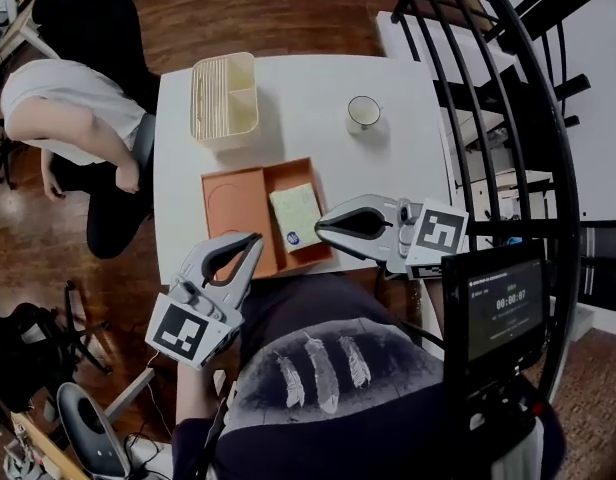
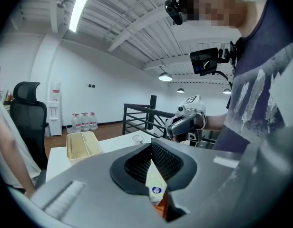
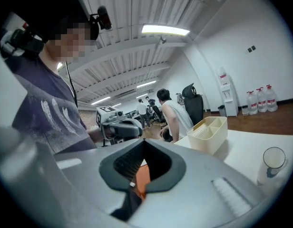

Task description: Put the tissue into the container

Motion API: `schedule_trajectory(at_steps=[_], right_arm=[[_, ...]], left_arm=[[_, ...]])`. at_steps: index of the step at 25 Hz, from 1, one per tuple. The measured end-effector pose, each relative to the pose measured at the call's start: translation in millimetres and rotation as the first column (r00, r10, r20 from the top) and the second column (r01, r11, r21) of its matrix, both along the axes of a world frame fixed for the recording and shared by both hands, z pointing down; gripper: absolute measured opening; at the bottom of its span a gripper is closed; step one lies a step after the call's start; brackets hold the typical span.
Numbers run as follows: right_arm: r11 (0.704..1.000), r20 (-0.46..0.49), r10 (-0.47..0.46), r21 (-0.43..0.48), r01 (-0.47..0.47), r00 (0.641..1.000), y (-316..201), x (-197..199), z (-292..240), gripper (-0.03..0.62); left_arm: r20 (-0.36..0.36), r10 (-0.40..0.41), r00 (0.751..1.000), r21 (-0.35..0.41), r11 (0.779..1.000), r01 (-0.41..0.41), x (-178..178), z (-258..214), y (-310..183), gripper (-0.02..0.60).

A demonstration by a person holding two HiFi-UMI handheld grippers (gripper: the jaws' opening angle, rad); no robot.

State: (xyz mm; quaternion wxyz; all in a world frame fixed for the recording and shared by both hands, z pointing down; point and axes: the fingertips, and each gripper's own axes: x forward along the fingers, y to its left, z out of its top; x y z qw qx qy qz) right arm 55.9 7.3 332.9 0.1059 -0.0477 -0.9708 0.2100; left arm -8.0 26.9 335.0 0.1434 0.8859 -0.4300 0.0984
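Note:
A pale tissue pack with a blue round label lies in the right half of an orange tray at the near edge of the white table. The cream ribbed container stands at the table's far left. My left gripper hovers shut and holding nothing just off the tray's near left corner. My right gripper is shut and holds nothing beside the tray's right edge. In the left gripper view the tissue pack shows below the closed tips. The right gripper view shows the orange tray beneath its jaws.
A glass cup stands at the table's far right. A person in a white top sits by the table's left side. A black stair railing curves along the right. A dark screen hangs at my chest.

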Motion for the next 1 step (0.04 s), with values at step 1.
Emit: schedule_trajectory(at_steps=[1], right_arm=[[1.0,0.008,-0.009,0.011,0.009,1.0,-1.4,0.4,-0.6,0.003]], left_arm=[[0.003,-0.004,1.0,-0.002,1.0,0.004,0.8,0.0,-1.2,0.014]])
